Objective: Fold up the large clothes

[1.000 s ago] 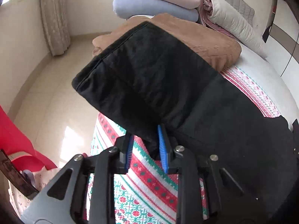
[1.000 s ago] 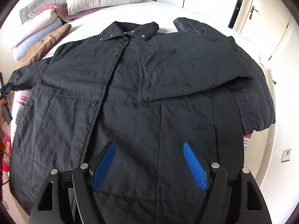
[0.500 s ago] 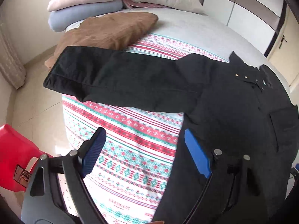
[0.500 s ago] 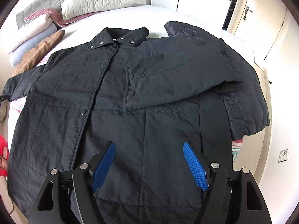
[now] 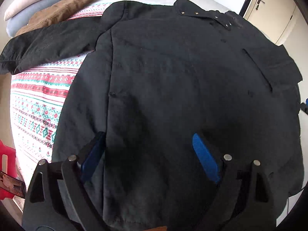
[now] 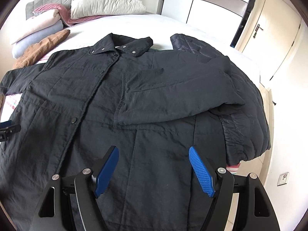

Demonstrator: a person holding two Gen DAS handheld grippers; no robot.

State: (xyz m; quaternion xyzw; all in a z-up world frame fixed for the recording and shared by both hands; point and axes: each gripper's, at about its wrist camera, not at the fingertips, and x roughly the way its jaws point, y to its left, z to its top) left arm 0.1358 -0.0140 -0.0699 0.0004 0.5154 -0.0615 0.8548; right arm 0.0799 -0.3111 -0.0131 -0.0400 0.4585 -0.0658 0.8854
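Across the middle of the bed [image 6: 134, 22], spread front-up with collar [image 6: 123, 45] toward the headboard end: a black quilted jacket [image 6: 134, 115], snaps done up along the placket. One sleeve [image 6: 173, 96] folded in over the chest, cuff ending near the placket; the other sleeve [image 5: 48, 42] stretched out flat toward the side edge of the bed, lying over a red, green and white patterned blanket [image 5: 36, 104]. Beneath the folded sleeve, at the opposite side edge, a second dark quilted garment [image 6: 246, 119] bunched up and draping over the edge of the mattress. Low over the hem end of the jacket, the left gripper [image 5: 149, 155], blue pads spread wide, nothing between them, black cloth only beneath. Likewise released, the right gripper [image 6: 154, 170], hovering above the lower front panel of the jacket, pads [image 6: 201, 171] well apart and gripping nothing; whether touching the cloth, cannot tell. At the headboard end near the side edge, a brown folded cloth [image 6: 41, 48] beside a stack of pink and pale blue blankets [image 6: 36, 31], with a cream pillow [image 6: 107, 6] on a mauve cover behind. Past the far side of the bed, wardrobe doors [image 6: 207, 5] and a cream door [image 6: 279, 38]. Down by the floor in the left wrist view, something red [image 5: 5, 165], only partly seen.
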